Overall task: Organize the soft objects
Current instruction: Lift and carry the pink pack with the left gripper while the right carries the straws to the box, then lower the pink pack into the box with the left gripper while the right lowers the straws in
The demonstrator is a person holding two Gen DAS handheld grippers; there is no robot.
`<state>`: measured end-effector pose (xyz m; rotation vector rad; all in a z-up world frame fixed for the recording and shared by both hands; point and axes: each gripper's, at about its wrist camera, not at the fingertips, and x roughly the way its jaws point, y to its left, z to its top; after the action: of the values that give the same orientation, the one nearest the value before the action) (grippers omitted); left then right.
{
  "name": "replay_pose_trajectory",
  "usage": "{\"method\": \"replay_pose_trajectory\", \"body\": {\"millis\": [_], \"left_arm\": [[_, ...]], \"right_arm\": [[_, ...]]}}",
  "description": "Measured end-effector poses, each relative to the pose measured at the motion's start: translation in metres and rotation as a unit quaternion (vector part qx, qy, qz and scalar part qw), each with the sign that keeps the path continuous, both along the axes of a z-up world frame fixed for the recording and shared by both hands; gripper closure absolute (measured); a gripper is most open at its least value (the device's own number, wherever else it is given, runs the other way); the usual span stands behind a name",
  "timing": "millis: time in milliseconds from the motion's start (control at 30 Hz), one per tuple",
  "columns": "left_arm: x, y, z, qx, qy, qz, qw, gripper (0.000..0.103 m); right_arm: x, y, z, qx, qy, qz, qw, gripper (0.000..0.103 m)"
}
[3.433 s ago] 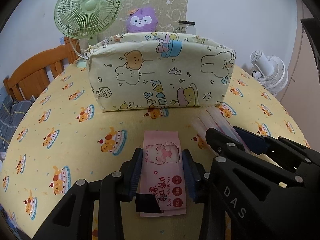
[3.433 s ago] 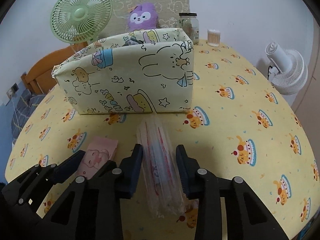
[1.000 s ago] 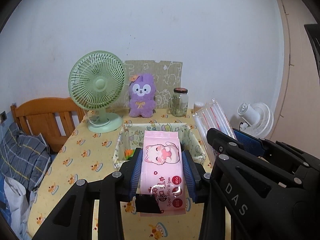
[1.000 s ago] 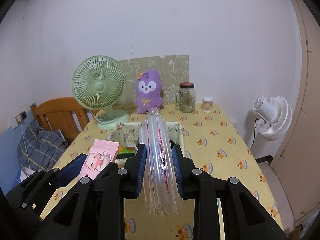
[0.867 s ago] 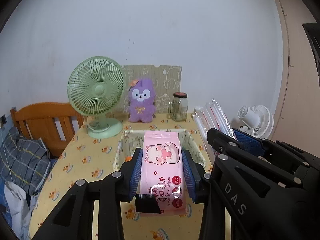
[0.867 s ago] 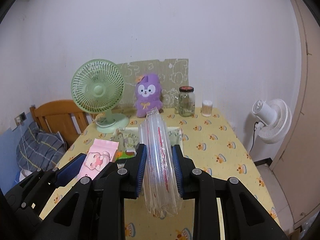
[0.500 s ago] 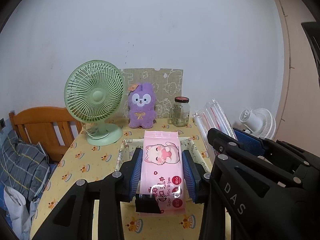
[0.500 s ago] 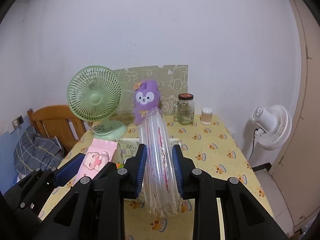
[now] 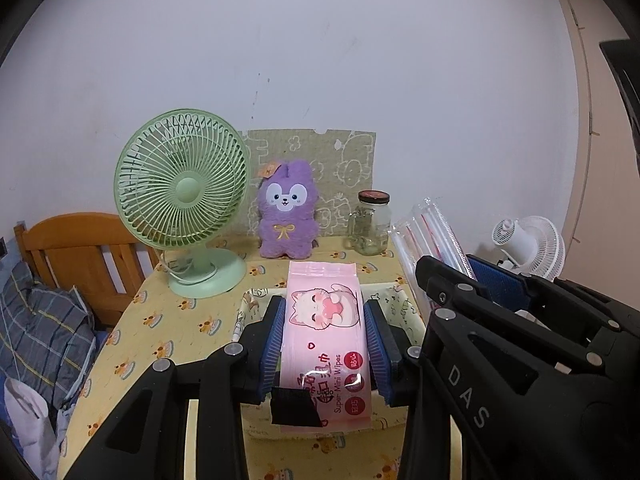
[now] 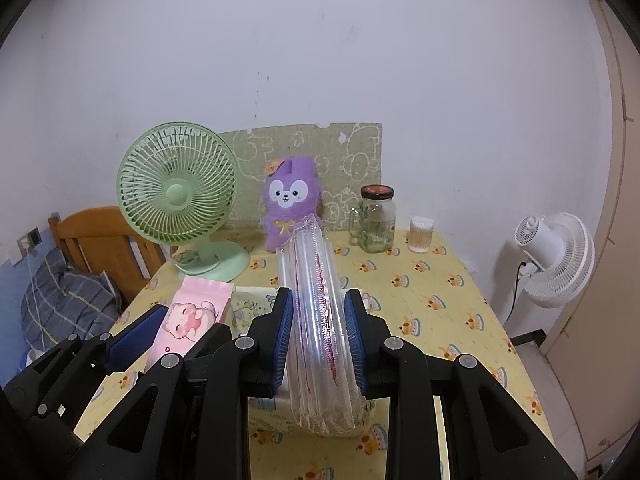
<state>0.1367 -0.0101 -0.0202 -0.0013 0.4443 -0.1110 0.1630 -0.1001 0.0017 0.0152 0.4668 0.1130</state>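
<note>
Pink is what fills the middle of my left wrist view: the pack of wet wipes sits clamped between the blue pads of my left claw, held up in the air with its printed cat face toward the camera. Below and behind it I see the rim of the fabric storage box, cream with cartoon drawings, resting on the yellow cake-print surface.

My right claw is clenched on a clear plastic bag of straws, which sticks up and forward from between the pads, its top end overlapping the purple plush toy in the frame. The bag hangs over the near part of the box, whose light patterned edge shows just left of the claw. In the right wrist view the wipes pack appears at lower left, gripped by the other claw; in the left wrist view the straw bag appears at centre right, above the black body of the right claw.

At the far edge of the surface, against the wall, stand a green desk fan at left, the plush toy at centre, and a glass jar with a dark lid to its right, with a small tub of cotton swabs beside it. A white fan stands off the surface at far right, and a wooden chair back shows at left.
</note>
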Motion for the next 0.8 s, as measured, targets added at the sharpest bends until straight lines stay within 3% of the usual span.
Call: {"method": "replay_pose_trajectory", "body": {"millis": [433,800], "left_arm": [[0.042,-0.002,-0.019,-0.004,0.018,-0.009,0.9998,0.063],[0.073,0.002,-0.052,-0.016,0.045,-0.009,0.9988,0.062]], "right_arm": [[0.042,-0.001,-0.02,0.0,0.014,-0.006,1.0,0.073],[0.071,-0.001,-0.053,-0.001,0.039,-0.011,0.999,0.073]]}}
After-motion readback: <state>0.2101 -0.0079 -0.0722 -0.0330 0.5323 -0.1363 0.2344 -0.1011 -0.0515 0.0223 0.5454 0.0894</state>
